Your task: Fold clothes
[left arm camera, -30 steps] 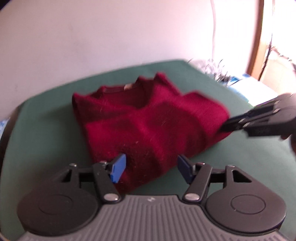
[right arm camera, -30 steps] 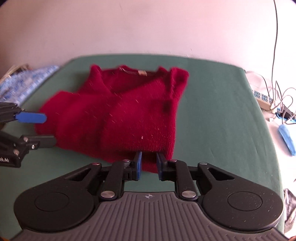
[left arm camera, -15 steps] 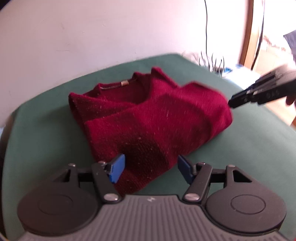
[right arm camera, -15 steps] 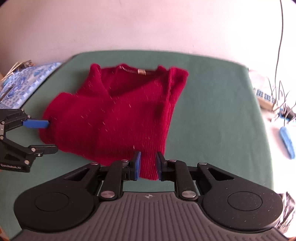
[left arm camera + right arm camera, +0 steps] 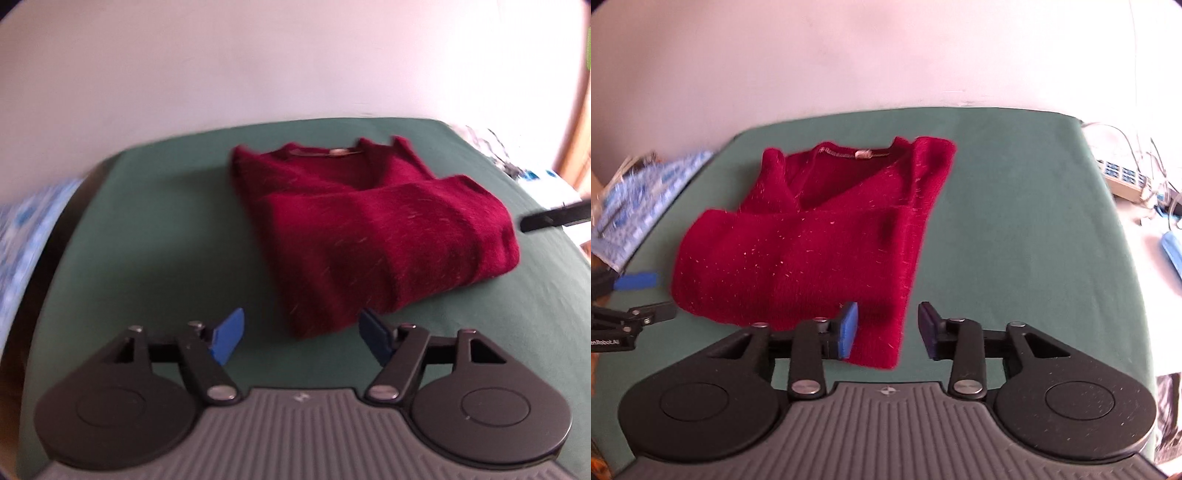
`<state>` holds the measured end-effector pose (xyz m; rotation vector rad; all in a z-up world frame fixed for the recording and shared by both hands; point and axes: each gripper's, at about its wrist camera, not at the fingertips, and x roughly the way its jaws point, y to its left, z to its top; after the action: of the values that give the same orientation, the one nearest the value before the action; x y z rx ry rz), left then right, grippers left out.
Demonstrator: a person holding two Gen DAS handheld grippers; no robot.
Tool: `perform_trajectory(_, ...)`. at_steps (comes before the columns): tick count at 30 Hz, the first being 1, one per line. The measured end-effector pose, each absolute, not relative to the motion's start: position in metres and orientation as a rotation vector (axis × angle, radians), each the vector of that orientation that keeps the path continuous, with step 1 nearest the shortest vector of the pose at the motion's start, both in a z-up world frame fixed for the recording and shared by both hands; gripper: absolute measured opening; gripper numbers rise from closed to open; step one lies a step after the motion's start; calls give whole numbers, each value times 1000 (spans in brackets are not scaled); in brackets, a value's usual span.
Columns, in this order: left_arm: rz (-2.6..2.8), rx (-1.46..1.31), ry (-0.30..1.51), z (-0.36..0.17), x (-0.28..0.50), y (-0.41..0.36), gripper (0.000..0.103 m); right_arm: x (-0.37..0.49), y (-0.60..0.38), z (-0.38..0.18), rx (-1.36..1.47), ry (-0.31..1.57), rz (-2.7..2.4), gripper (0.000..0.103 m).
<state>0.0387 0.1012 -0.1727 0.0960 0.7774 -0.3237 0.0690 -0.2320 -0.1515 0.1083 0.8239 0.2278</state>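
A dark red knitted sweater [image 5: 373, 236] lies folded on the green table [image 5: 155, 236], its collar towards the wall. My left gripper [image 5: 301, 338] hovers at the sweater's near corner, its jaws opening, and the blue pads [image 5: 229, 336] touch no cloth. In the right wrist view the sweater [image 5: 812, 236] reaches down between the jaws of my right gripper [image 5: 888, 328]. Those jaws are opening too, and the right pad stands clear of the cloth. My left gripper [image 5: 652, 295] shows at the sweater's left edge, and a finger of the right gripper [image 5: 554, 218] pokes in beside its right edge.
A pale wall rises right behind the table. Blue patterned fabric [image 5: 646, 195] lies off the table's left side. A power strip [image 5: 1123, 177] with cables and a blue object [image 5: 1174, 251] sit off its right side. Green cloth [image 5: 1015, 221] spreads to the right of the sweater.
My right gripper, earlier shut on the sweater's near hem, has opened and let it go. My left gripper has widened and swung, so the sweater now sits further right in its view.
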Motion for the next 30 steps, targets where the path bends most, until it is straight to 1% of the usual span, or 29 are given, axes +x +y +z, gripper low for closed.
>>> perform_trajectory(3, -213, 44, 813, -171, 20, 119, 71, 61, -247, -150, 162, 858, 227, 39)
perform_trajectory(5, -157, 27, 846, -168, 10, 128, 71, 60, -256, -145, 184, 904, 235, 37)
perform_trajectory(7, -139, 31, 894, -160, 6, 136, 71, 71, -262, -127, 146, 981, 300, 32)
perform_trajectory(12, -242, 215, 967, -114, 28, 138, 71, 100, -261, -68, -55, 1169, 423, 31)
perform_trajectory(14, -303, 270, 997, -95, 47, 139, 72, 112, -257, -47, -117, 1231, 442, 31)
perform_trajectory(15, -336, 289, 995, -89, 56, 138, 74, 117, -255, -43, -119, 1221, 429, 32)
perform_trajectory(17, -379, 316, 994, -85, 77, 133, 80, 127, -253, -37, -116, 1203, 405, 39)
perform_trajectory(19, -394, 324, 1026, -94, 97, 126, 79, 134, -254, -50, -8, 1198, 396, 39)
perform_trajectory(22, -407, 328, 1044, -117, 122, 109, 75, 143, -248, -85, 64, 1197, 318, 39)
perform_trajectory(23, -420, 307, 1065, -126, 130, 104, 72, 147, -246, -98, 86, 1196, 284, 39)
perform_trajectory(26, -429, 228, 1092, -150, 149, 92, 73, 155, -247, -131, 202, 1179, 231, 38)
perform_trajectory(27, -424, 209, 1086, -157, 154, 89, 76, 158, -248, -137, 238, 1162, 219, 38)
perform_trajectory(29, -404, 161, 1078, -169, 164, 85, 77, 161, -251, -146, 278, 1107, 182, 31)
perform_trajectory(30, -405, 125, 1067, -172, 168, 86, 73, 163, -252, -148, 276, 1078, 163, 29)
